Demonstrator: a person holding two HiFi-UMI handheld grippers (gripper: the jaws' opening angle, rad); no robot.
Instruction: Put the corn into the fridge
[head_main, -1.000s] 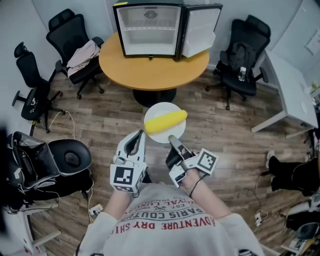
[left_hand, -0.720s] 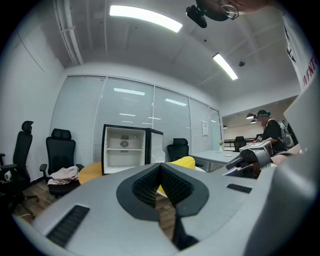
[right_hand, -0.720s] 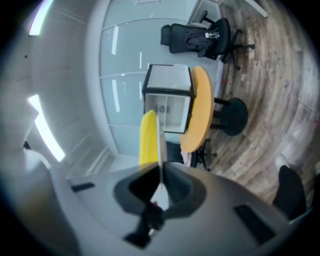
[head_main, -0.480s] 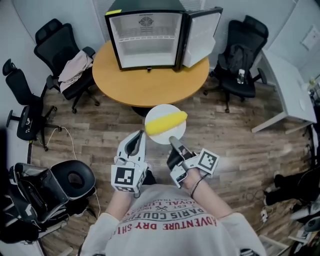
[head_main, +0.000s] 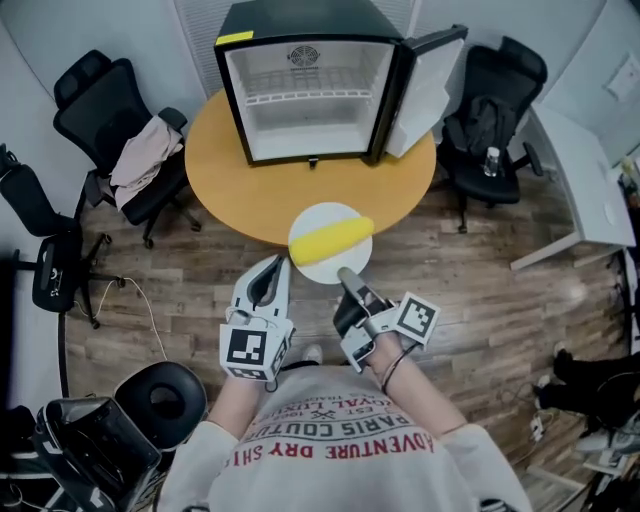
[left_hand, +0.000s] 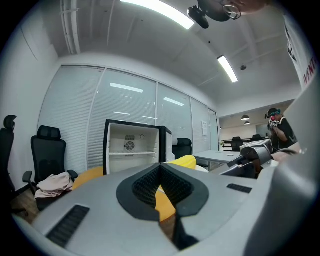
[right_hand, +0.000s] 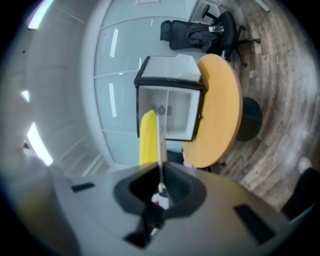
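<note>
A yellow corn cob (head_main: 332, 240) lies on a round white plate (head_main: 322, 272), which hangs in the air over the near edge of the round wooden table (head_main: 230, 190). My right gripper (head_main: 345, 275) is shut on the plate's near rim; in the right gripper view the plate (right_hand: 161, 145) shows edge-on with the corn (right_hand: 147, 137) beside it. The left gripper (head_main: 283, 262) is shut, its tips at the plate's left rim; a grip there cannot be told. The black mini fridge (head_main: 310, 100) stands on the table, empty inside, with its door (head_main: 425, 90) swung open to the right.
Black office chairs ring the table: one with clothes draped on it (head_main: 140, 155) at the left, one with a bag and bottle (head_main: 490, 130) at the right. A white desk (head_main: 590, 190) stands far right. A black stool (head_main: 165, 400) sits on the wood floor at the lower left.
The table and fridge have come closer in the head view; the plate now overlaps the table's near edge. Both grippers and the plate keep the same pose relative to each other.
</note>
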